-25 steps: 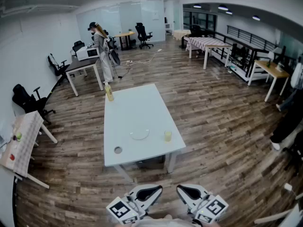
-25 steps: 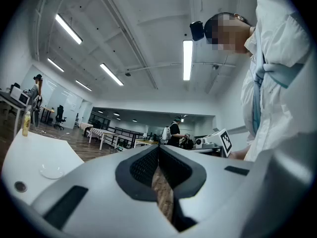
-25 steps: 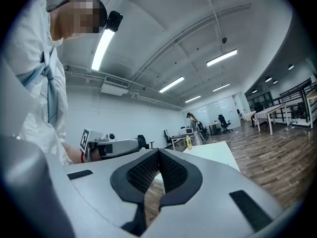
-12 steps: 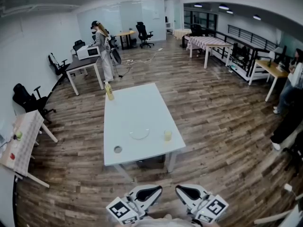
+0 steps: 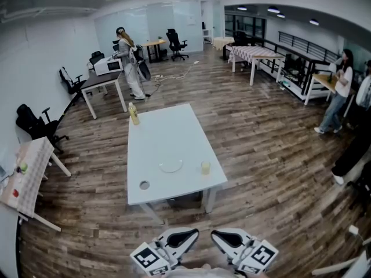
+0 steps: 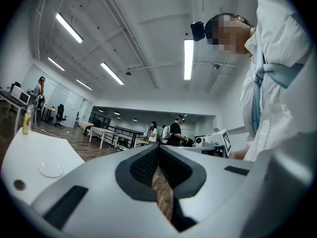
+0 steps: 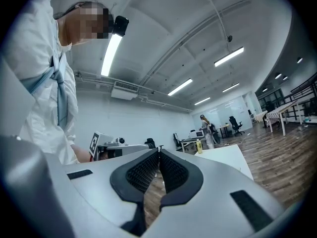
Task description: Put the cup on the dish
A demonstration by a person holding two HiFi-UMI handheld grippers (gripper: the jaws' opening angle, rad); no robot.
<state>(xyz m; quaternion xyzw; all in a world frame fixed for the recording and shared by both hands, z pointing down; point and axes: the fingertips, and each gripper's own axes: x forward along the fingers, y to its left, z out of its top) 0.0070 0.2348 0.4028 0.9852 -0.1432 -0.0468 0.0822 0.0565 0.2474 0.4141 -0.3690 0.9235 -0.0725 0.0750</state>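
In the head view a small yellowish cup (image 5: 205,167) stands near the right front edge of the white table (image 5: 168,138). A clear round dish (image 5: 171,166) lies just left of it, apart from it. Both grippers hang low at the picture's bottom, well short of the table, side by side. My left gripper (image 5: 194,231) is shut, its pads meeting with nothing between them (image 6: 158,148). My right gripper (image 5: 215,234) is shut and empty too (image 7: 158,151). The left gripper view shows the dish (image 6: 51,170) far off at the left.
A yellow bottle (image 5: 134,114) stands at the table's far left corner and a small round lid-like thing (image 5: 144,185) lies near its front left. People stand at the back (image 5: 128,62) and at the right (image 5: 337,91). Desks, chairs and wooden floor surround the table.
My right gripper has shifted slightly left, towards the left one. A person has walked into view at the right. The person at the back has stepped a little further away.
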